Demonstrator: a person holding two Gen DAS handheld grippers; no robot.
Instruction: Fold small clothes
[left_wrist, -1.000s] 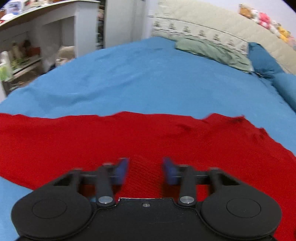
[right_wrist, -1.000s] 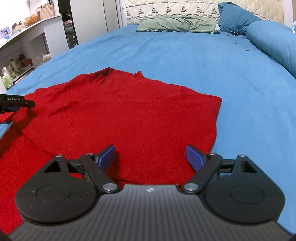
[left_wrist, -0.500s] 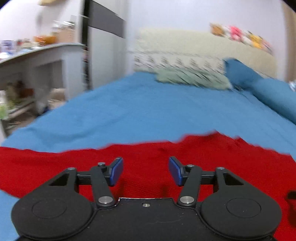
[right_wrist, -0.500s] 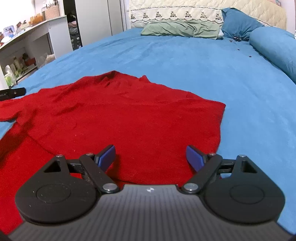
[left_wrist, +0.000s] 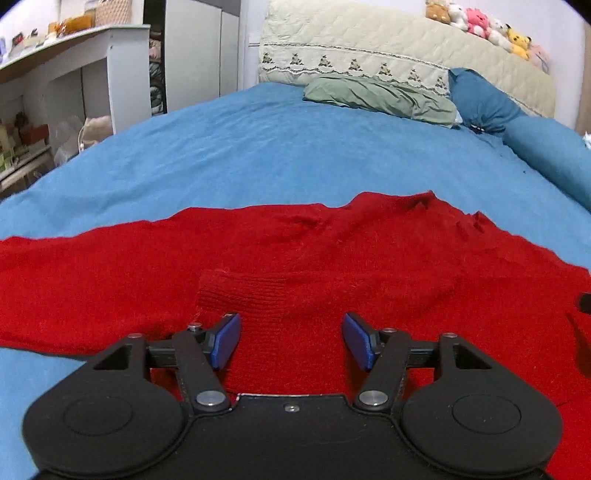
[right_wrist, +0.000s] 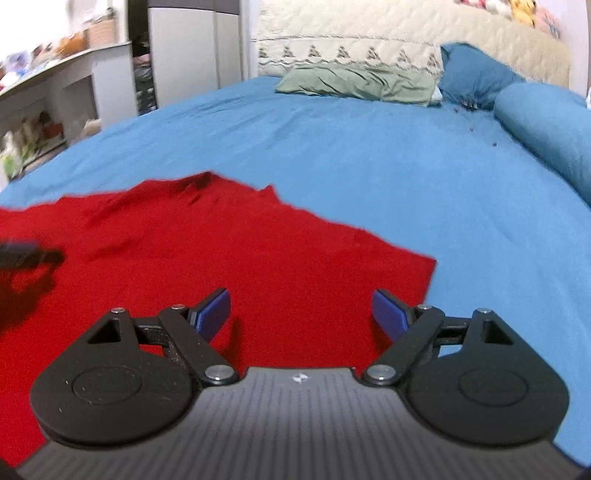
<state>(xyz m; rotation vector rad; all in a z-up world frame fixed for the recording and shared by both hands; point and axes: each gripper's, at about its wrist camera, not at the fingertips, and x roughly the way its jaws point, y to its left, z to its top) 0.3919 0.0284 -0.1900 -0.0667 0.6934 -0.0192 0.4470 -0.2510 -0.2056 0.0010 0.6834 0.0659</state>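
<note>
A red knit sweater (left_wrist: 332, 254) lies spread on the blue bed (left_wrist: 295, 155). One sleeve is folded across its body, and the ribbed cuff (left_wrist: 240, 293) rests just beyond my left gripper (left_wrist: 290, 341). That gripper's jaws are opening, with only flat knit below the gap and nothing held. In the right wrist view the sweater (right_wrist: 221, 266) fills the lower left, its right edge ending near the blue pads. My right gripper (right_wrist: 301, 314) hangs wide open over that edge, empty. The other gripper's dark tip (right_wrist: 29, 254) shows at the far left.
A green pillow (left_wrist: 380, 98), a blue pillow (left_wrist: 484, 101) and a blue bolster (left_wrist: 550, 151) lie at the head of the bed, below a quilted headboard (left_wrist: 388, 48) topped with plush toys. White shelves (left_wrist: 74, 77) and a wardrobe stand to the left.
My left gripper has opened off the sleeve and drawn back, leaving the cuff lying on the sweater's body. My right gripper, still open, has shifted toward the sweater's right edge.
</note>
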